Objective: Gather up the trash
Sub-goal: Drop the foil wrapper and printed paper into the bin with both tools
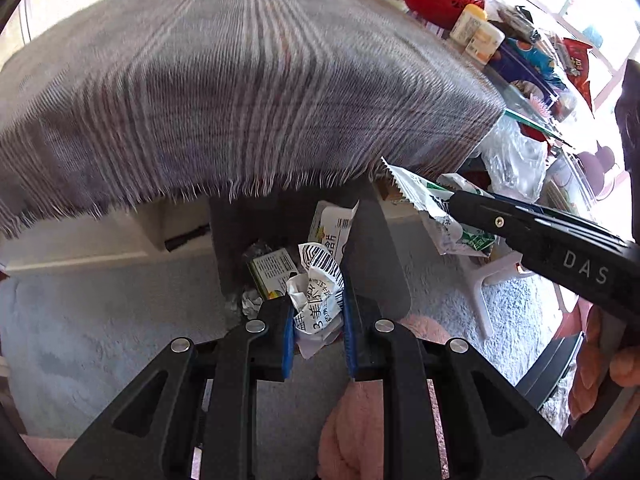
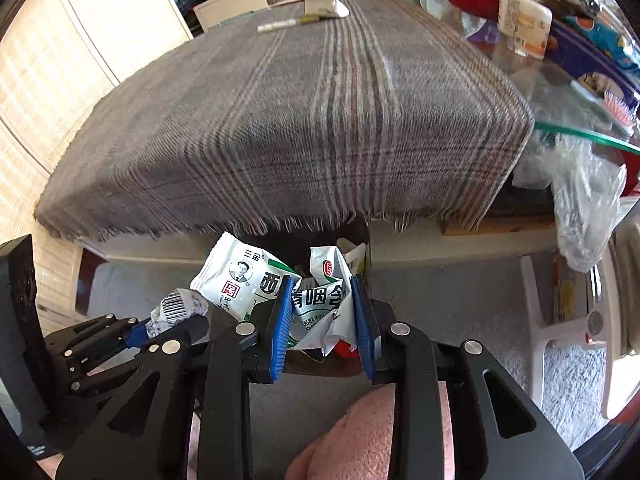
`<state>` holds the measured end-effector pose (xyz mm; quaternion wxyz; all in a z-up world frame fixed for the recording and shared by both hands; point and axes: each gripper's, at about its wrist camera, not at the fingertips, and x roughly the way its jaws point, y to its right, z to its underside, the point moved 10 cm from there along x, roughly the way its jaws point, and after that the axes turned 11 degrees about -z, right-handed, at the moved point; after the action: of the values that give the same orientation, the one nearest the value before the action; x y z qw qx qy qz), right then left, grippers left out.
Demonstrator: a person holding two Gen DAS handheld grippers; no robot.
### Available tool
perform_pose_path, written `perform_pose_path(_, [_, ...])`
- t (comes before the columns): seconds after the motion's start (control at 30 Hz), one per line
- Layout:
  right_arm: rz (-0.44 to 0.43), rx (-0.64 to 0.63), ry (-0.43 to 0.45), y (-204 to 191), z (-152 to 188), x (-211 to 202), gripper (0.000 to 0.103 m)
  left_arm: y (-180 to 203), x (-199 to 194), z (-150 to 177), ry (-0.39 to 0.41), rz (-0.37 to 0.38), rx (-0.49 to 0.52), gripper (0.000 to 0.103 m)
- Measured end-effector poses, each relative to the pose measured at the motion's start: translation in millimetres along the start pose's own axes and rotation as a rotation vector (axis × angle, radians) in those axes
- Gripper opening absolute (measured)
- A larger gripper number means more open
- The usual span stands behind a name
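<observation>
Both grippers point down past the table edge, over a bin of litter (likely the drop spot). Left gripper (image 1: 318, 312) clamps a crumpled wrapper (image 1: 316, 292); right gripper (image 2: 322, 314) clamps a green-and-white packet (image 2: 320, 300). Only the left view shows the bin (image 1: 276, 268) contents plainly.

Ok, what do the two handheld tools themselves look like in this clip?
Both match: the left tool and right tool have black angular linkage arms with triangular cutouts, round silver pivot pins and blue ribbed pads inside the fingers. The right one's body carries white "DAS" lettering.
</observation>
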<state>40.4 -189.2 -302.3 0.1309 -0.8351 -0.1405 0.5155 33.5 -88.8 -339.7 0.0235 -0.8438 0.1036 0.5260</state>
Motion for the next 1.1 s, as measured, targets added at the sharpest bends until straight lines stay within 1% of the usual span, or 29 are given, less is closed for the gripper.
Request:
perform_pose_path(0.2, [-0.011, 0.051, -0.044, 11.4, 11.7, 36.2, 0.030, 0.4, 42.8, 12.3, -0.073, 0.023, -0.008, 0.018])
perform_pose_path(0.3, [-0.007, 0.058, -0.064, 12.5, 13.7, 49.4, 0.031, -2.5, 55.7, 16.9, -0.100, 0.026, -0.017, 0.018])
perform_pose_path(0.4, [-0.005, 0.079, -0.083, 15.3, 14.2, 62.4, 0.035, -6.2, 64.2, 19.4, -0.121, 0.029, -0.027, 0.020])
perform_pose_path(0.5, [-0.012, 0.101, -0.086, 20.4, 13.4, 72.5, 0.043, -6.6, 67.7, 18.5, -0.125, 0.038, -0.032, 0.022])
perform_pose_path(0.53, [-0.014, 0.107, -0.088, 23.2, 13.5, 74.9, 0.047, -6.1, 69.2, 18.7, -0.125, 0.038, -0.030, 0.026])
perform_pose_path(0.6, [-0.017, 0.114, -0.085, 24.4, 12.6, 75.4, 0.048, -7.3, 70.0, 18.0, -0.124, 0.027, -0.028, 0.032])
perform_pose_path(0.67, [-0.007, 0.109, -0.071, 26.4, 10.1, 73.4, 0.058, -9.1, 70.1, 16.9, -0.123, 0.021, -0.029, 0.044])
perform_pose_path(0.7, [0.001, 0.111, -0.064, 28.1, 9.2, 71.6, 0.059, -10.0, 69.5, 16.6, -0.120, 0.015, -0.031, 0.047])
perform_pose_path(0.77, [-0.002, 0.120, -0.057, 30.5, 7.9, 67.3, 0.063, -11.4, 66.6, 15.5, -0.111, 0.009, -0.031, 0.057])
perform_pose_path(0.8, [0.000, 0.123, -0.053, 32.0, 7.2, 65.0, 0.064, -12.3, 64.8, 15.1, -0.107, 0.002, -0.029, 0.059])
perform_pose_path(0.87, [-0.003, 0.125, -0.042, 32.8, 5.1, 61.4, 0.074, -14.1, 59.9, 14.4, -0.094, -0.013, -0.024, 0.068])
perform_pose_path(0.93, [-0.009, 0.122, -0.035, 32.7, 3.5, 58.2, 0.080, -15.3, 56.6, 14.5, -0.088, -0.022, -0.022, 0.071])
perform_pose_path(1.0, [-0.008, 0.120, -0.029, 31.1, 2.1, 57.0, 0.081, -17.8, 53.1, 15.6, -0.091, -0.027, -0.029, 0.074])
perform_pose_path(1.03, [-0.010, 0.121, -0.028, 30.0, 2.1, 55.8, 0.083, -18.9, 50.9, 16.4, -0.090, -0.030, -0.031, 0.076])
perform_pose_path(1.07, [-0.013, 0.121, -0.028, 28.7, 1.7, 54.6, 0.089, -20.5, 48.2, 16.7, -0.089, -0.036, -0.034, 0.080])
perform_pose_path(1.1, [-0.014, 0.119, -0.026, 27.5, 1.1, 52.9, 0.092, -22.4, 45.1, 16.9, -0.088, -0.039, -0.036, 0.083])
